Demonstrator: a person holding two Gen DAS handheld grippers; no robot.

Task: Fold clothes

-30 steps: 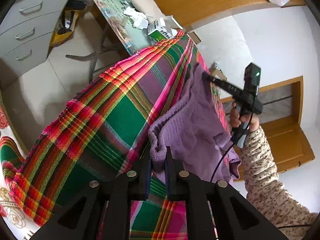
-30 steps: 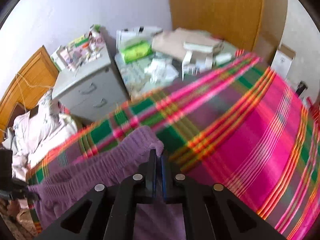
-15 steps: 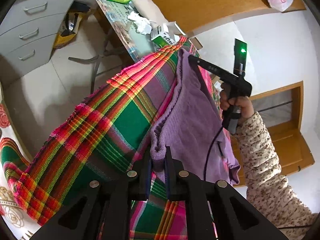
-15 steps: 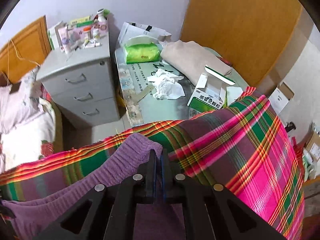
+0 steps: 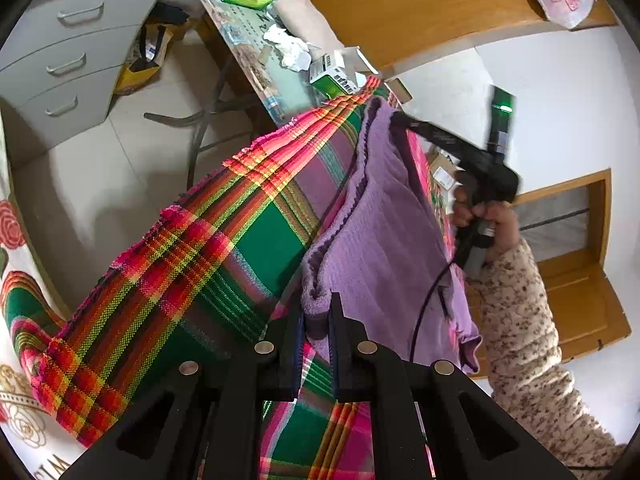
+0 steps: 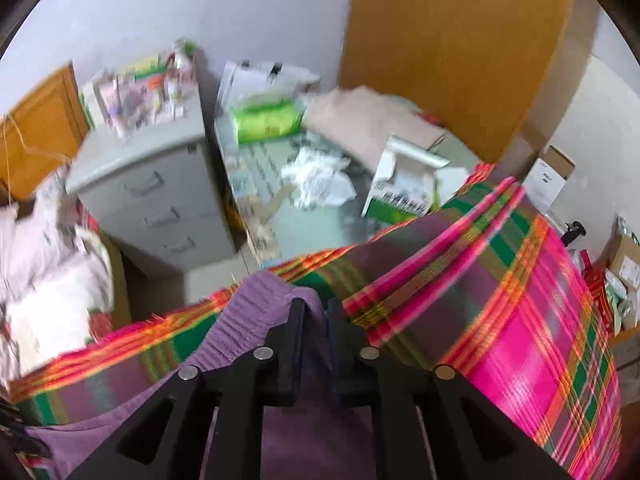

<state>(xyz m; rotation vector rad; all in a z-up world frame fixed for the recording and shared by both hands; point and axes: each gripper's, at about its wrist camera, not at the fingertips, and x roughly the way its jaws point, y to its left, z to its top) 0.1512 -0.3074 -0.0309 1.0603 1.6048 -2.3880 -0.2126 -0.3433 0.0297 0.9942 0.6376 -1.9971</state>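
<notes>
Across both wrist views: a purple knitted garment [image 5: 384, 232] hangs stretched between two hand-held grippers above a plaid cloth [image 5: 192, 264].
Left gripper [image 5: 316, 320]: jaws pinched shut on one bunched corner of the purple knitted garment — fabric fills the narrow gap between the fingers.
Right gripper [image 6: 316, 316]: jaws clamped on the ribbed edge of the same garment; in the left wrist view this gripper [image 5: 394, 118] reaches in from the right, its tip at the far upper corner of the garment.
Hand [image 5: 486, 216]: wraps the right gripper's handle; a speckled sleeve [image 5: 520, 320] runs down to the lower right.
Garment position: lifted, draping down between the two grips, its lower part lying against the plaid cloth.
Plaid cloth: pink, green and orange checks, spread under the garment, with a frayed edge hanging toward the floor [image 5: 80, 168].
Table [image 6: 320, 224]: behind the cloth — it carries a green packet [image 6: 266, 122], crumpled white paper [image 6: 320, 180], an open green-and-white box [image 6: 404, 192] and a folded beige cloth [image 6: 368, 116].
Drawer cabinet [image 6: 160, 188]: grey, beside the table, small items crowded on top.
Image quality: right wrist view is motion-blurred, so fine detail there cannot be told.
</notes>
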